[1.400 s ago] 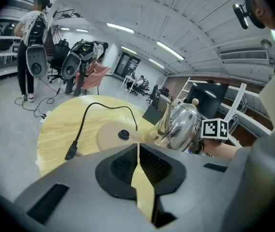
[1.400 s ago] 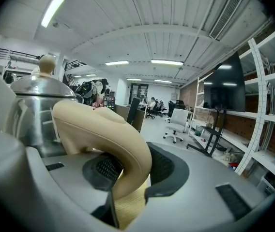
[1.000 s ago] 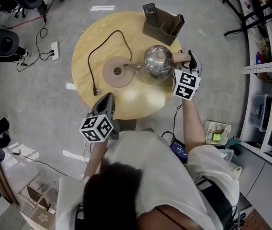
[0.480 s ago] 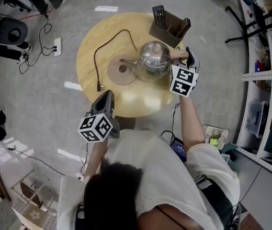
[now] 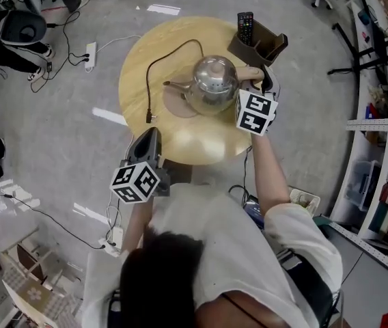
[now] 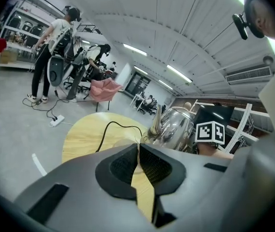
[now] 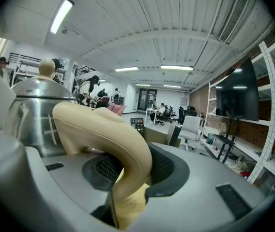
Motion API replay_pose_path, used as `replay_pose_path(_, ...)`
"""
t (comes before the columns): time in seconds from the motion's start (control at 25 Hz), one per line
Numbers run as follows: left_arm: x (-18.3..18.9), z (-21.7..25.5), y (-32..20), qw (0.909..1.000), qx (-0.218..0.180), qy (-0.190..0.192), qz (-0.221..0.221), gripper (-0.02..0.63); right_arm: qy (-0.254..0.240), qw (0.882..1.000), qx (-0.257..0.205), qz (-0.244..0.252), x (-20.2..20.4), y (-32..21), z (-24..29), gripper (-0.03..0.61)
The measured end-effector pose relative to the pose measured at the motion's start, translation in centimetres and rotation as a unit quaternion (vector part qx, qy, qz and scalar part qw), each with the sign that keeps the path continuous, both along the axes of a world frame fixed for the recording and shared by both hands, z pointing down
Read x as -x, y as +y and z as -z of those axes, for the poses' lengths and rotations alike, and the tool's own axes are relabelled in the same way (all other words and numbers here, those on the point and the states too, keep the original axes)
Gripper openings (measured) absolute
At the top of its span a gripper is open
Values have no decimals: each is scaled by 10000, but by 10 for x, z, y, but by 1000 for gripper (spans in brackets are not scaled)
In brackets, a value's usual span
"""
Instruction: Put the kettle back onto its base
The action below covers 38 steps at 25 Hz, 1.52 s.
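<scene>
The steel kettle (image 5: pixel 213 82) hangs over the round wooden table (image 5: pixel 180 142), its spout pointing left. My right gripper (image 5: pixel 266 78) is shut on its beige handle (image 5: pixel 251 73); in the right gripper view that handle (image 7: pixel 109 134) fills the jaws, with the kettle body (image 7: pixel 33 111) at the left. The tan round base (image 5: pixel 174 105) lies half hidden under the kettle's left side, and its black cord (image 5: pixel 170 55) loops across the table. My left gripper (image 5: pixel 151 135) hovers at the table's near edge, jaws shut on nothing (image 6: pixel 138 151). The kettle (image 6: pixel 177 125) shows ahead of it.
A brown holder (image 5: pixel 261 46) with a remote (image 5: pixel 245 23) stands at the table's far right, close behind the kettle handle. A power strip (image 5: pixel 90 47) and cables lie on the floor at the left. Shelving (image 5: pixel 378 115) lines the right side.
My right gripper has carried the kettle leftward, so it now overlaps the base that lay clear of it before. The left gripper stays near the table's front edge.
</scene>
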<state>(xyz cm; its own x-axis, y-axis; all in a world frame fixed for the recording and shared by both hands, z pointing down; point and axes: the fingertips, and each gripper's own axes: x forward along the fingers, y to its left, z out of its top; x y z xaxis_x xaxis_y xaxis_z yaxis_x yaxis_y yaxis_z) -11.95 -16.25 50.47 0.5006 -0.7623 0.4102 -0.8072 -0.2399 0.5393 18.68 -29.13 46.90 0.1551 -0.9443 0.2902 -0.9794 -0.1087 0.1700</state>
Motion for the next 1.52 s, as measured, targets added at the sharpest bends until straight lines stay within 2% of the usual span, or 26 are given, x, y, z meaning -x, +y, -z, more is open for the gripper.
replay_pose_path(0.72,28,-4,3,9990,24,-124,427,34,-13,9984,81,563,62,-30,-9,147)
replay_pose_path(1.52,34,-10,-1,9981,115,-199,571,34,-78,9964,203,821,87,-43,-27,149)
